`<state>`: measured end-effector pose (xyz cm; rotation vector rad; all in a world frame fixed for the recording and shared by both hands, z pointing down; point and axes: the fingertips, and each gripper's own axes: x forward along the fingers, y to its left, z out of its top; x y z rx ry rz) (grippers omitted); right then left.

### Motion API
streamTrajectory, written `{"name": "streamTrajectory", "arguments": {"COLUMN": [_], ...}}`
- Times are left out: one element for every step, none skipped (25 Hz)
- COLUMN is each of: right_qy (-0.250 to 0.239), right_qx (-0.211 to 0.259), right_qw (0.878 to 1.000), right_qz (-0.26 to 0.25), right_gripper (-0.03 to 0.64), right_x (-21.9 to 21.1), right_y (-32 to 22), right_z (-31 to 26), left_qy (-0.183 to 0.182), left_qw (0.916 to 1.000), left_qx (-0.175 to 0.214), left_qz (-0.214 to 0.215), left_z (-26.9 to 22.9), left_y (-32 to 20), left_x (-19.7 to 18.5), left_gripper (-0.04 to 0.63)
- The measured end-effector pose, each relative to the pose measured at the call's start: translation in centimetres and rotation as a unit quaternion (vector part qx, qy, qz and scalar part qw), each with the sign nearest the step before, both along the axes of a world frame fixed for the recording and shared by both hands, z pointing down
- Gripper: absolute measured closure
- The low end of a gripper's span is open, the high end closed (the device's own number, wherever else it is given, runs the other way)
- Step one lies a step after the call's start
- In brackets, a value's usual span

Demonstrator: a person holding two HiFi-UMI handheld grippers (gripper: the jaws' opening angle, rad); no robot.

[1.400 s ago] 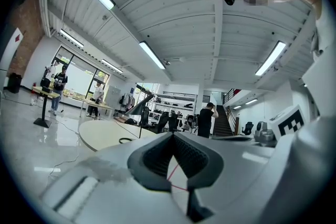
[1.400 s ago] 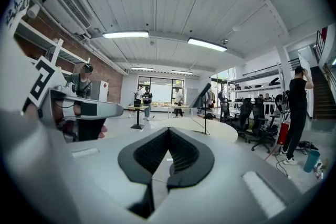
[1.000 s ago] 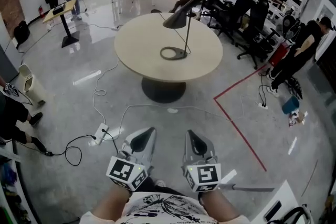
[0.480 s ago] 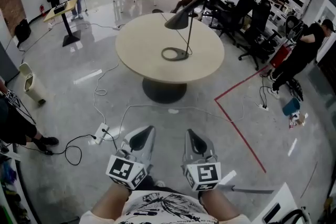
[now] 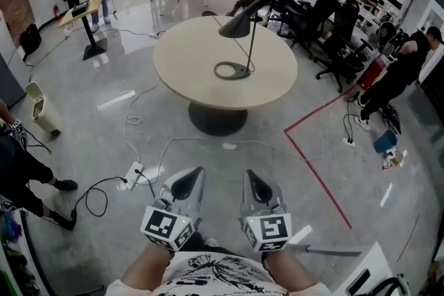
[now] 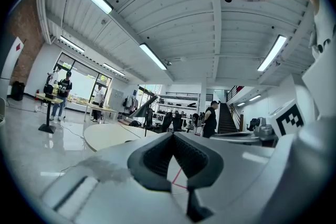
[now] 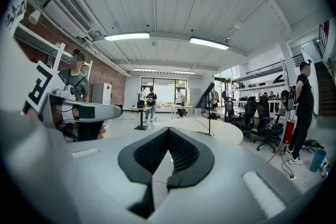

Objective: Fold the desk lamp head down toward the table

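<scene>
A black desk lamp stands on a round beige table (image 5: 187,59) several steps ahead of me. Its ring base (image 5: 231,71) lies near the table's middle, and a thin stem rises to the cone head (image 5: 238,24), which is tilted up. Both grippers are held low in front of my body, far from the table. The left gripper (image 5: 190,182) and the right gripper (image 5: 255,184) are shut with nothing in them. The left gripper view shows the left gripper (image 6: 172,135) below the distant lamp (image 6: 140,107). The right gripper view shows the right gripper (image 7: 168,129) and the lamp (image 7: 208,96).
A power strip (image 5: 132,175) with trailing cables lies on the grey floor between me and the table. Red tape (image 5: 316,173) marks the floor at right. Office chairs (image 5: 326,21) and a bending person (image 5: 395,73) are right of the table; another person (image 5: 21,166) stands at left.
The grippers have kept their place and stayed shut. The person at the left edge has shifted their legs. The table sits a touch closer in the view.
</scene>
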<state>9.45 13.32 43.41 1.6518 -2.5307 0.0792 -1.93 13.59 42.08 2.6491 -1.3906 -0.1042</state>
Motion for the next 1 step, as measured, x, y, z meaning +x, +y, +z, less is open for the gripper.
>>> {"name": "streamTrajectory", "arguments": {"right_qy": [-0.001], "right_qx": [0.000], "right_qw": [1.000], "right_qz": [0.000], "right_gripper": [0.609], "right_x": [-0.13], "right_y": [-0.12], "right_z": [0.11], "left_qy": [-0.001], "left_qw": [1.0000], "left_qx": [-0.001], "left_qz": [0.000], "left_z": [0.20], "left_y": [-0.12], "left_x": [-0.13], "left_gripper": [0.592]}}
